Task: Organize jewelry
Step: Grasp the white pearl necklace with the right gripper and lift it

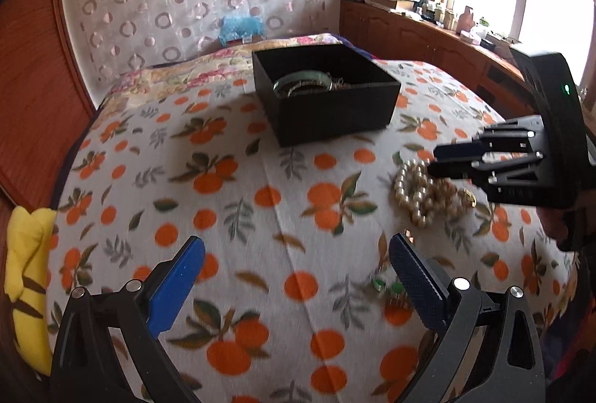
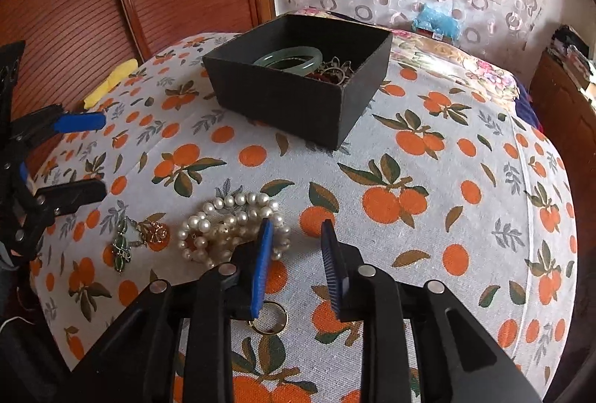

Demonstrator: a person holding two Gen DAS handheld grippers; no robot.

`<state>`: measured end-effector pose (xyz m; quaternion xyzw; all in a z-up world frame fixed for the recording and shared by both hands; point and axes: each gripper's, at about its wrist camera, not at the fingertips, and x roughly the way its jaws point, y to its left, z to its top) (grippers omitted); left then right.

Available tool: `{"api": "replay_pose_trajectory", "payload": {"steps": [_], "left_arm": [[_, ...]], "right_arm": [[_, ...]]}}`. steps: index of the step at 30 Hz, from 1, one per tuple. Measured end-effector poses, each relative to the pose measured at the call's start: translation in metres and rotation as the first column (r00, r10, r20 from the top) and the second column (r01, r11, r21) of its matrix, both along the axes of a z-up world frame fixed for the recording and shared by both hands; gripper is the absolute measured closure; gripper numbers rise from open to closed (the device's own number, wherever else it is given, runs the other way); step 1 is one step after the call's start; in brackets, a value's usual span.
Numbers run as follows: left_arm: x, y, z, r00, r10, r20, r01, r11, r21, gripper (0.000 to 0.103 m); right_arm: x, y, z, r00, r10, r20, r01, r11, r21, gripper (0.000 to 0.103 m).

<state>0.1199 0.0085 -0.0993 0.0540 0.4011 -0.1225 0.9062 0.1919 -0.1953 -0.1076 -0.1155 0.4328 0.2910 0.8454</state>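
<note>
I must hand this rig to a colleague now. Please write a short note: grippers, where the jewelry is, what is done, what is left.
Left gripper: open, holds nothing, above the cloth.
Right gripper: open, holds nothing, beside the pearl strands.
Done: jade bangle and some chain pieces lie in the black box.
Left on the orange-print cloth: pearl strands, green pendant, gold charm, gold ring under the right gripper.
</note>
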Motion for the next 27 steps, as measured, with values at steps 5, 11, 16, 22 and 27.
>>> {"api": "replay_pose_trajectory", "payload": {"steps": [5, 11, 16, 22, 27], "left_arm": [[-0.004, 0.008, -0.008, 0.999, -0.005, -0.05, 0.004, 1.0, -0.022, 0.008], [-0.008, 0.014, -0.019, 0.995, -0.009, -0.099, 0.01, 1.0, 0.009, 0.008], [-0.013, 0.02, -0.025, 0.992, 0.004, -0.124, -0.001, 1.0, 0.023, 0.008], [-0.018, 0.019, -0.022, 0.991, -0.003, -0.136, 0.005, 1.0, 0.014, 0.008], [-0.026, 0.011, -0.014, 0.992, -0.044, -0.114, 0.04, 0.999, -0.036, 0.008]], "right_arm": [[-0.003, 0.01, -0.001, 1.0, 0.021, 0.016, -0.021, 0.999, -0.044, 0.079], [-0.006, 0.016, -0.001, 0.999, 0.045, 0.017, -0.044, 0.998, -0.046, 0.094], [-0.013, 0.015, 0.006, 0.998, 0.045, 0.054, -0.043, 0.998, -0.038, 0.094], [-0.021, 0.006, 0.038, 0.992, 0.023, 0.126, -0.026, 1.0, 0.017, 0.094], [-0.025, -0.002, 0.071, 0.982, 0.003, 0.191, -0.015, 0.998, 0.061, 0.094]]}}
